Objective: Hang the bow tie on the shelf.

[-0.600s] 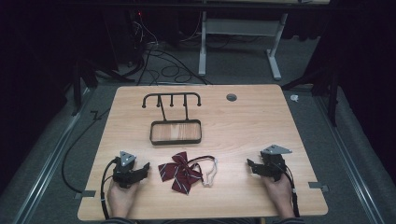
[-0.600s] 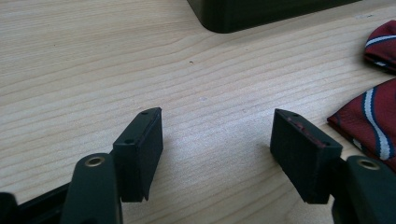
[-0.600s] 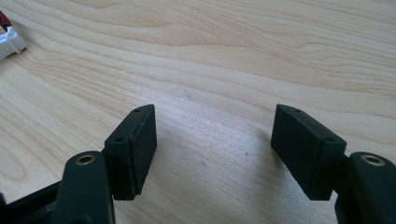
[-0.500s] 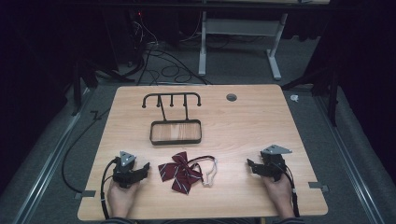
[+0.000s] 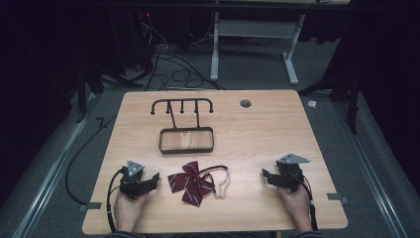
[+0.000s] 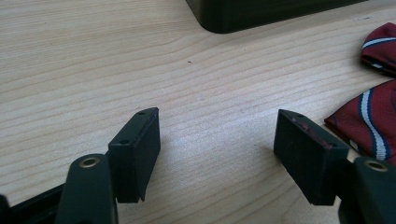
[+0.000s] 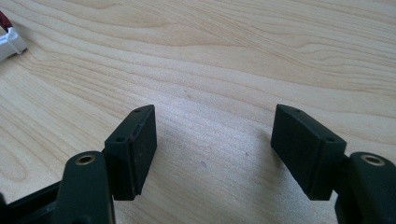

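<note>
Hands grip both tools at the table's (image 5: 257, 129) near edge. The left gripper (image 5: 148, 181) rests low at the near left, its jaws spread wide with bare wood between them; the right gripper (image 5: 267, 177) sits at the near right, likewise gaping and holding nothing. Between them, nearer the left one, lies a maroon bow tie (image 5: 190, 182) with pale stripes, flat on the wood, its thin strap (image 5: 222, 174) looping off toward the right. The left gripper view brings the tie's striped fabric (image 6: 369, 116) close at the right edge, which the high view renders small; the right gripper view catches just a white scrap (image 7: 10, 43) at its far left. Farther back stands a black wire rack (image 5: 185, 126) with hooks over a rectangular base frame, and beyond it a round hole (image 5: 245, 103) in the tabletop. No writing is legible anywhere.
</note>
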